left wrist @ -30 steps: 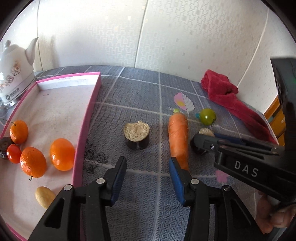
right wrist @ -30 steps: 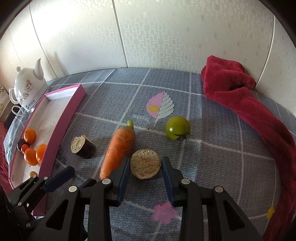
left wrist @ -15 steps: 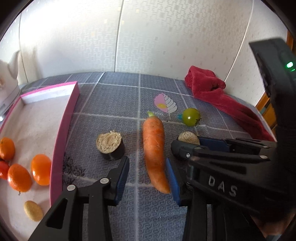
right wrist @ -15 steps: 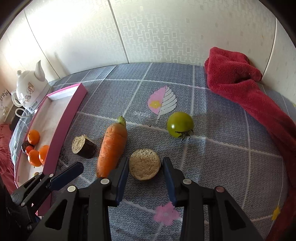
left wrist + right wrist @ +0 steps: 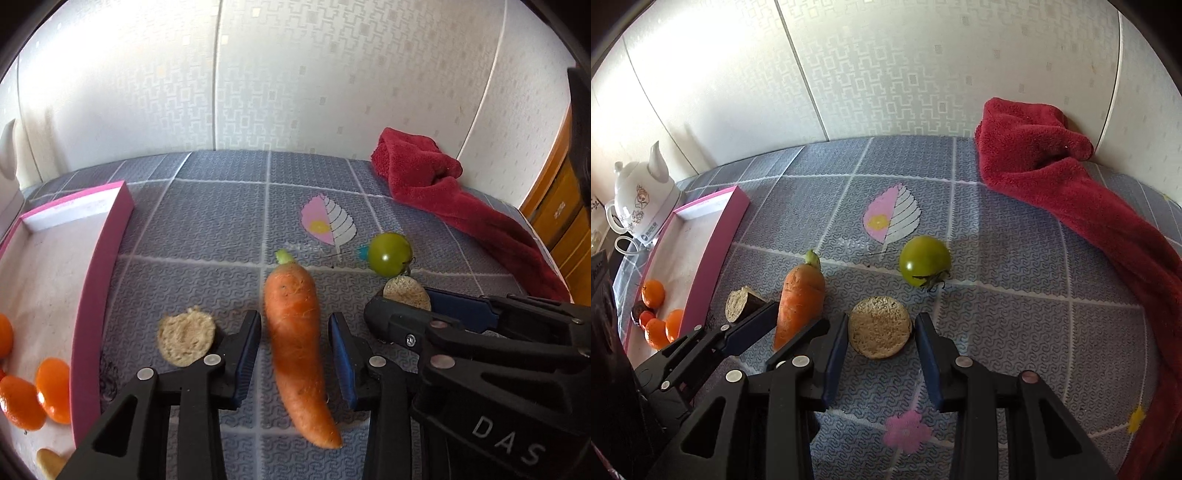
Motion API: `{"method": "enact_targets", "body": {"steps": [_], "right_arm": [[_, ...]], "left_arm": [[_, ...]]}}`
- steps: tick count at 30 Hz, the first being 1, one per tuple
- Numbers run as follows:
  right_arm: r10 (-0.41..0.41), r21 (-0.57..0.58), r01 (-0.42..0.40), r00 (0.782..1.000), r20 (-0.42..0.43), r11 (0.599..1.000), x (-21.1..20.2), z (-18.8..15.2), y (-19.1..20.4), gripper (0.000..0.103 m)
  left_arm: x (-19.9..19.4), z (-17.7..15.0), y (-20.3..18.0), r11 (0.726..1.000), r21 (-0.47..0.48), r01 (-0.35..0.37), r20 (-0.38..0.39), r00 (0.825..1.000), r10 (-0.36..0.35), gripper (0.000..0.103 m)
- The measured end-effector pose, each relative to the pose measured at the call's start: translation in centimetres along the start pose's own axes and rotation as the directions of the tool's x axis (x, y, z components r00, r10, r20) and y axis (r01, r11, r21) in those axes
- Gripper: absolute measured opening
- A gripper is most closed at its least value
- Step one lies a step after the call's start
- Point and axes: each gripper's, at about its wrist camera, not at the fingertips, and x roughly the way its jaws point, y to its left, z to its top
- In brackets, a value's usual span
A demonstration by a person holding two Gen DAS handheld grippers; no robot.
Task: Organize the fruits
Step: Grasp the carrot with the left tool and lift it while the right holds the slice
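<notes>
An orange carrot (image 5: 295,350) lies on the grey patterned cloth, stalk end away from me. My left gripper (image 5: 294,317) straddles its middle; its jaws have narrowed, and thin gaps still show between pads and carrot. My right gripper (image 5: 881,317) is shut on a round eggplant piece (image 5: 879,326), cut face up, beside the carrot. In the left wrist view that piece (image 5: 406,293) shows between the right gripper's fingers (image 5: 454,312). A second eggplant piece (image 5: 186,339) sits left of the carrot. A green tomato (image 5: 925,264) rests beyond.
A pink-walled tray (image 5: 96,295) at the left holds several oranges (image 5: 51,387) and small fruits. A white kettle (image 5: 642,199) stands behind the tray. A red towel (image 5: 1071,192) is draped along the right side by the wall.
My left gripper has slid right from the cloth near the left eggplant piece to straddle the carrot, and its jaws have narrowed. The right gripper stays around its eggplant piece.
</notes>
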Motion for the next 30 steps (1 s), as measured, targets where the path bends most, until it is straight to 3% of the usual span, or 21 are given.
{"method": "enact_targets", "body": {"steps": [3, 5, 18, 27, 30], "right_arm": [[-0.004, 0.009, 0.004, 1.000, -0.002, 1.000, 0.1, 0.1, -0.3, 0.037], [0.002, 0.019, -0.002, 1.000, -0.007, 1.000, 0.1, 0.2, -0.5, 0.037], [-0.009, 0.028, 0.009, 1.000, 0.020, 1.000, -0.3, 0.2, -0.4, 0.037], [-0.006, 0.020, 0.007, 1.000, -0.026, 1.000, 0.1, -0.3, -0.3, 0.037], [-0.019, -0.004, 0.019, 1.000, -0.021, 1.000, 0.1, -0.5, 0.0, 0.037]], "left_arm": [[0.5, 0.3, -0.3, 1.000, 0.021, -0.001, 0.006, 1.000, 0.001, 0.038], [0.4, 0.3, -0.5, 1.000, 0.029, -0.002, 0.014, 1.000, 0.001, 0.029], [-3.8, -1.9, -0.5, 1.000, -0.001, -0.015, 0.078, 0.997, 0.015, 0.029], [-4.6, -5.5, 0.1, 0.998, -0.064, -0.007, 0.011, 1.000, 0.007, 0.029], [-4.8, -5.7, 0.0, 0.999, -0.053, -0.004, 0.026, 1.000, 0.005, 0.030]]}}
